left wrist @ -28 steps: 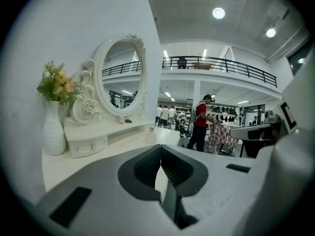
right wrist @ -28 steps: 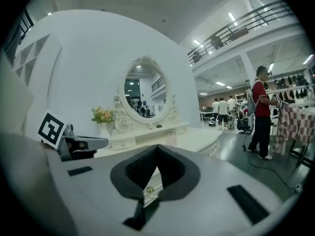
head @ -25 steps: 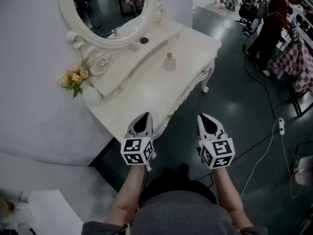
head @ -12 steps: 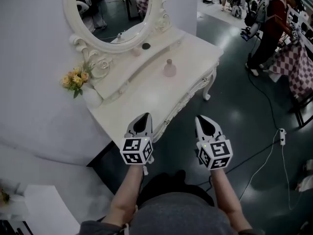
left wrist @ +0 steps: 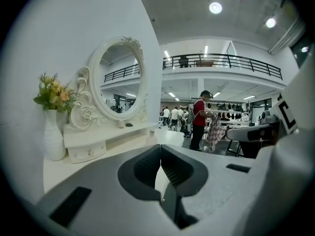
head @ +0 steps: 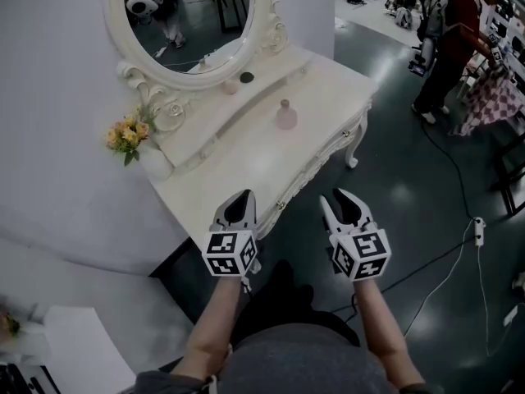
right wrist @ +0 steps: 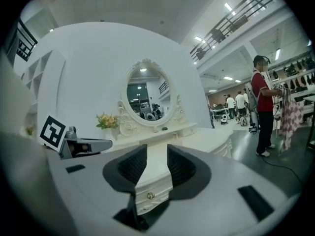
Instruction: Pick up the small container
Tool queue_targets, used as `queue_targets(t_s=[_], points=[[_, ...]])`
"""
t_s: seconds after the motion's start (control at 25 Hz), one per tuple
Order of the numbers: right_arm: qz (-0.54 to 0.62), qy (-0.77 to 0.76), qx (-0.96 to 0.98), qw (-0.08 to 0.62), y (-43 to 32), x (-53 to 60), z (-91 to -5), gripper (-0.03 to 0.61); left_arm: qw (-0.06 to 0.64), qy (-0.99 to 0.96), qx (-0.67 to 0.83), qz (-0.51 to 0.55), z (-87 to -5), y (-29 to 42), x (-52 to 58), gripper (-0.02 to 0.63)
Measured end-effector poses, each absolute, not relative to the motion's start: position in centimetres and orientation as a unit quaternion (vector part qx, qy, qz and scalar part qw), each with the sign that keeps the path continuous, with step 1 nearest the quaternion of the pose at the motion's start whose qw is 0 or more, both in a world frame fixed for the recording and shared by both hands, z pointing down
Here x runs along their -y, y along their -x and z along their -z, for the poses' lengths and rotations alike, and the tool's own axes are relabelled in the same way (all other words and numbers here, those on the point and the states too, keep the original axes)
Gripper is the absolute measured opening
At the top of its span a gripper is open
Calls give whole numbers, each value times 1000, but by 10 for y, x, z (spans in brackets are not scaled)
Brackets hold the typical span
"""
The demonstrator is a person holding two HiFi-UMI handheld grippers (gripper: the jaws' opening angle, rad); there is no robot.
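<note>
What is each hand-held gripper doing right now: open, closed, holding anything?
Left hand-held gripper: closed, nothing between its jaws.
Right hand-held gripper: open, its jaws have just been opening, nothing between them.

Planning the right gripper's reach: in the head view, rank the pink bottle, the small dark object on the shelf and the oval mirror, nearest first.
From the right gripper, whose empty jaws have just been opening:
1. Pink bottle, mid-tabletop.
2. Small dark object, raised shelf behind.
3. Oval mirror, against the wall.
</note>
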State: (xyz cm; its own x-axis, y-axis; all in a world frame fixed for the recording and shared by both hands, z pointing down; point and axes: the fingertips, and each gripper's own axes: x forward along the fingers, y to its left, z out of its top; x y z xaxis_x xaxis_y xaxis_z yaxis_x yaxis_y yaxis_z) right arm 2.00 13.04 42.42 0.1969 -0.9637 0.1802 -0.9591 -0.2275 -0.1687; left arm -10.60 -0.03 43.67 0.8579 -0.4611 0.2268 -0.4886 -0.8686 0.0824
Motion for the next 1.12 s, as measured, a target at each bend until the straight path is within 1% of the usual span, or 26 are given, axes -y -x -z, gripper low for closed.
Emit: queue_targets(t_s=[0.44,1.12], points=[[135,764,-630,10,-48,-89,-429,195,75,-959,250,-108,-446,78,38,8],[164,750,-640,-16,-131,47,-457,201,102,-953,255,-128,-473,-14,162,8]])
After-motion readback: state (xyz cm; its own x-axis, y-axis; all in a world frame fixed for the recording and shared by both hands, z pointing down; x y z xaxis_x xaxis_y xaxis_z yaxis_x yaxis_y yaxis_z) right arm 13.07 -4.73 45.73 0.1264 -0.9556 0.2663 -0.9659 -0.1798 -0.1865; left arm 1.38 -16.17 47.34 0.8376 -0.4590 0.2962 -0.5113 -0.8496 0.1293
